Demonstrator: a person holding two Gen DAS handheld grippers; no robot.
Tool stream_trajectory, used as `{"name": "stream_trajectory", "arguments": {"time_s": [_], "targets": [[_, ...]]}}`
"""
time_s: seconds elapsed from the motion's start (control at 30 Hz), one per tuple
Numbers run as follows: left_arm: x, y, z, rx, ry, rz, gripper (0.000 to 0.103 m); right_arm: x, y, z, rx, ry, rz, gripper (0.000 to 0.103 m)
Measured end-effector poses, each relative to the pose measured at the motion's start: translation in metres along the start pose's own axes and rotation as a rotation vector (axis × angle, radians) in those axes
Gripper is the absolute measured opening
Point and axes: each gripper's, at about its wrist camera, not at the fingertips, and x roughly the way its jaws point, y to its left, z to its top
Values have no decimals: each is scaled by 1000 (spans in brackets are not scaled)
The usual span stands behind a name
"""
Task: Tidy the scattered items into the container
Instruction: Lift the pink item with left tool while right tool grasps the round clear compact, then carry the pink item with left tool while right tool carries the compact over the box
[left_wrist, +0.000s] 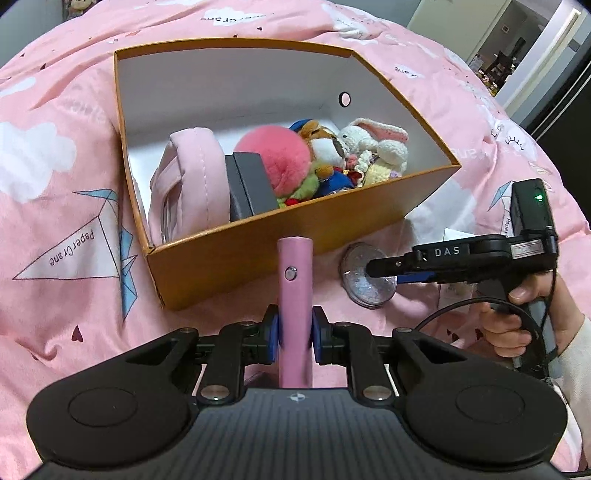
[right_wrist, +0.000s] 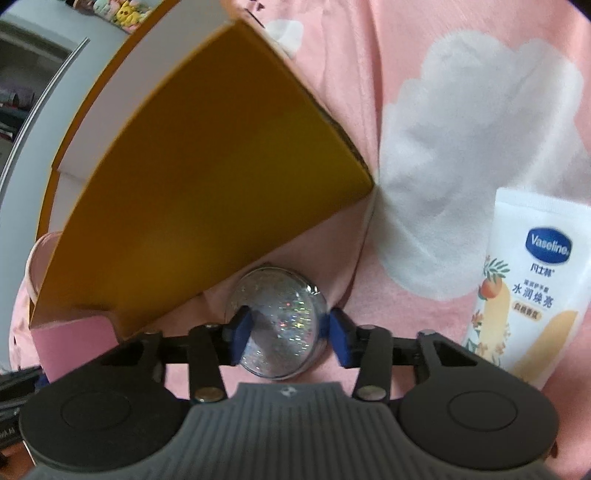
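Note:
An orange cardboard box with a white inside lies on the pink bedspread; its outer wall fills the right wrist view. My left gripper is shut on a pink cylinder with a small metal button, held upright just in front of the box's near wall. Beside the box's near right corner, a round clear disc full of glitter lies on the bedspread. My right gripper has a blue pad against each side of it. From the left wrist view, the right gripper reaches in from the right onto the disc.
Inside the box are a pink bag, a dark small box, a pink pompom, a plush dog and a crochet rabbit. A white Vaseline tube lies right of the disc. A hand holds the right gripper's handle.

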Motion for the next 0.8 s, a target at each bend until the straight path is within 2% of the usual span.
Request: {"name": "stream_trajectory", "arguments": {"time_s": [0.13,0.23,0.37,0.47,0.57,0.8], "targets": [[-6,-1,-3,17,-51,-37,20,-16,3,-1,9,-15,56,22],[-7,-7,-3,35,-90,-61,20,-24,12,-3,-10,-14,115,21],[0,-22,-5,102,-126,-44,20,-18,26,-6,-78,-15,79,22],[9,-23,-8,115,-108,-6,20,-11,29,-9,-69,-1,91,19],[13,-16,-10,86,-69,17,20,-18,32,-12,-93,-5,80,15],[9,-10,-17,63,-1,-4,20,-40,56,-27,-190,27,107,15]]}}
